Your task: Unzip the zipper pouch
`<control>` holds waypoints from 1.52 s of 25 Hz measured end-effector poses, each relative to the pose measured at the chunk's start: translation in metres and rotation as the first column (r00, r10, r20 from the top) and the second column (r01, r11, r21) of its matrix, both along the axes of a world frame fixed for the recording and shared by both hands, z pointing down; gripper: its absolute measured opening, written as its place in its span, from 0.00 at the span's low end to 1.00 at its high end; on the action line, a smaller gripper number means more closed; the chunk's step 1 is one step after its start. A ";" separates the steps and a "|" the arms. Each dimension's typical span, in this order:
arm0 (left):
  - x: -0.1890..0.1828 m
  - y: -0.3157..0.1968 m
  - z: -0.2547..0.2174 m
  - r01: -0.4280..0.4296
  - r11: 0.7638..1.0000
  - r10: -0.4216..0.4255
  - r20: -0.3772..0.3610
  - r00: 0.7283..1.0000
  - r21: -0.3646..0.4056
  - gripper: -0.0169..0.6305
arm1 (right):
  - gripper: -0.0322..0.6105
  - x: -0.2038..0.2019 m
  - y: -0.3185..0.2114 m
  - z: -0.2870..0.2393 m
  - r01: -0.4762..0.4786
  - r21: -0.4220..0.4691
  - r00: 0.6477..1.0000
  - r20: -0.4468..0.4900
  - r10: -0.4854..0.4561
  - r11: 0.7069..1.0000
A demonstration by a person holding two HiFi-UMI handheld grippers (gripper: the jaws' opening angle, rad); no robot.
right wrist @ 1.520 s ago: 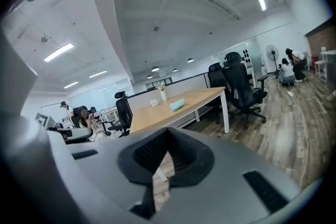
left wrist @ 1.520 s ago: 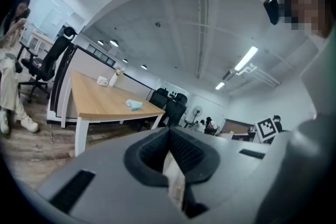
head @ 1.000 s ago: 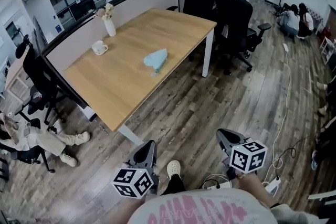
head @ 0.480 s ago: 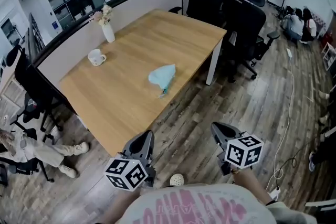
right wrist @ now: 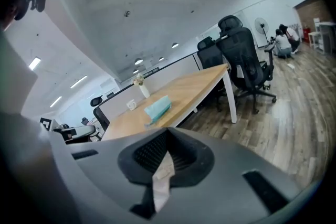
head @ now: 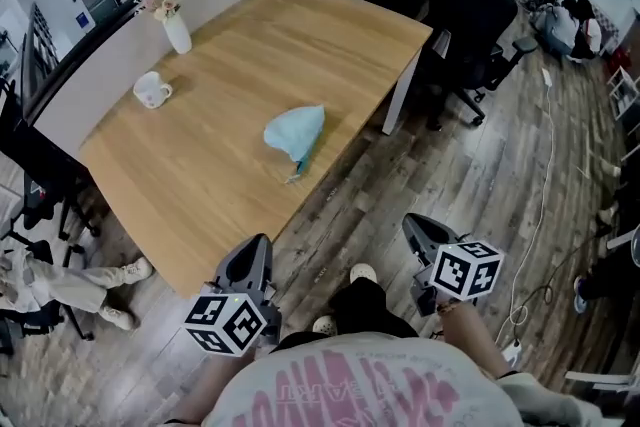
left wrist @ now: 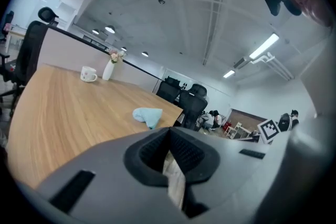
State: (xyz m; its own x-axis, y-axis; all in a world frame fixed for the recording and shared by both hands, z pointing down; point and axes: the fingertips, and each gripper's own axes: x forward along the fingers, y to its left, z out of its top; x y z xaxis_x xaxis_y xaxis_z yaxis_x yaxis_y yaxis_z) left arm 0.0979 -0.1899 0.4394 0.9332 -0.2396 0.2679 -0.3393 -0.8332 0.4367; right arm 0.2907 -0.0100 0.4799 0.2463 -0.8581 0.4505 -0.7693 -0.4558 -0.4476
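The light blue zipper pouch [head: 295,132] lies on the wooden table [head: 200,185] near its right front edge, with its zipper pull pointing toward me. The left gripper view shows the pouch [left wrist: 148,115] and so does the right gripper view [right wrist: 158,107], well beyond the jaws in both. My left gripper [head: 254,253] hangs low by the table's near corner, shut and holding nothing. My right gripper [head: 418,233] is over the floor to the right of the table, shut with nothing in it. Both grippers are far short of the pouch.
A white mug [head: 150,91] and a vase of flowers [head: 175,27] stand at the table's far left. Black office chairs [head: 470,5] crowd the far right end. A cable [head: 545,215] runs over the wood floor. A seated person [head: 60,280] is at left.
The view has closed in on the table, so the pouch sits nearer and lower in the picture. Both grippers stay low by the body, still shut.
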 end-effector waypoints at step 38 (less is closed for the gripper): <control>0.072 -0.143 -0.013 0.668 0.742 -0.670 -0.017 0.743 -0.063 0.03 | 0.16 0.086 -0.297 0.071 0.927 -0.049 0.370 0.296 -0.881 0.373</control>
